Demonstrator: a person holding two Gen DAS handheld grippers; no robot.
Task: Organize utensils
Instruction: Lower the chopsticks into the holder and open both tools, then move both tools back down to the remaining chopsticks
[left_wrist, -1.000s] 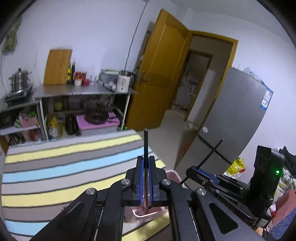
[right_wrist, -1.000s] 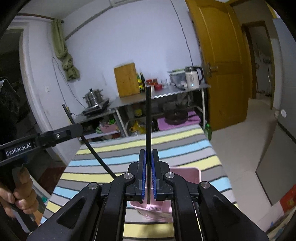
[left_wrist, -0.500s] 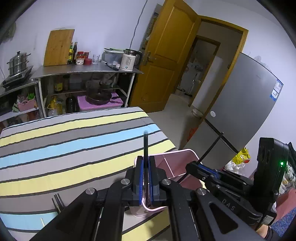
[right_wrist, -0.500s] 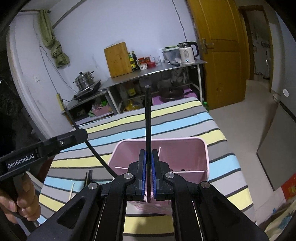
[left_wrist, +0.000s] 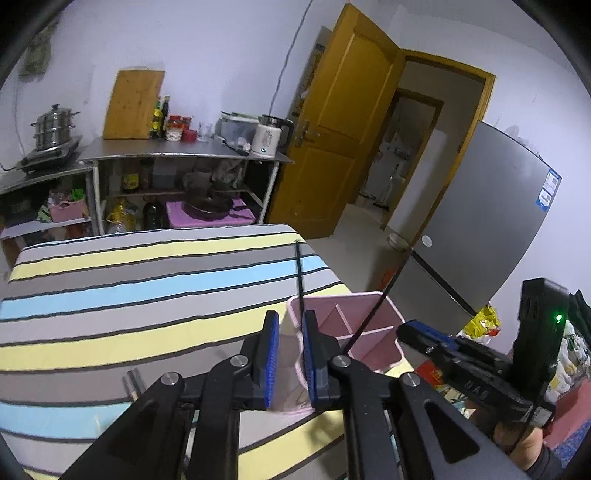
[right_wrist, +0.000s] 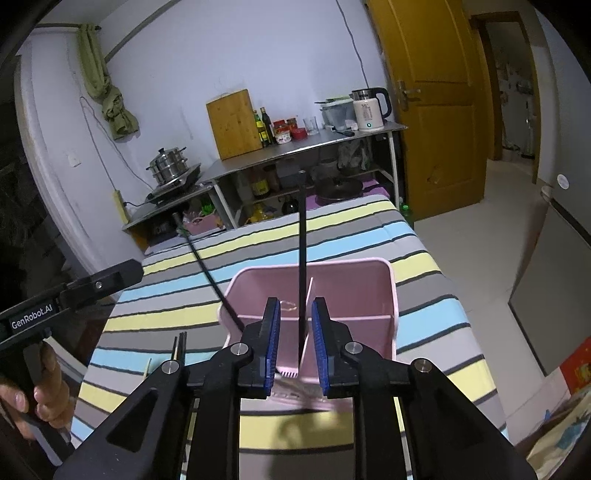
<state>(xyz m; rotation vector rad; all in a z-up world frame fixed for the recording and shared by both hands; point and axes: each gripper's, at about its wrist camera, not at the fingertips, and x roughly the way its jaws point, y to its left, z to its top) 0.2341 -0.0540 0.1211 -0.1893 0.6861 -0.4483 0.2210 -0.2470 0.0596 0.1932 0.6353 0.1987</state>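
Two black chopsticks are being let go at once, one from each gripper. Right gripper (right_wrist: 294, 332) first: its blue pads have just been opening and now stand spread, with the right-hand chopstick (right_wrist: 303, 240) upright in the gap, leaning near the pad at 3 o'clock but no longer squeezed. Its lower end sits inside the pink holder (right_wrist: 393, 295), near the thin divider that splits the holder into compartments (which compartment it lands in I cannot tell). Left gripper (left_wrist: 289, 341) likewise: jaws have just been parting and are spread a little, and the left-hand chopstick (left_wrist: 300, 273) stands close by the pad at 3 o'clock, its foot at the holder's near corner, seemingly just inside the rim.

Outward from the tools, the holder rests on the striped tablecloth (right_wrist: 351, 229) near the table's edge. More chopsticks (right_wrist: 180, 345) lie loose on the cloth at about 9 o'clock from the right gripper, still to be collected.

To do this release well, I would widen both sets of jaws fully before lifting, then draw each gripper straight back along its own line, so neither pad drags a stick out or tips the light holder toward the edge.
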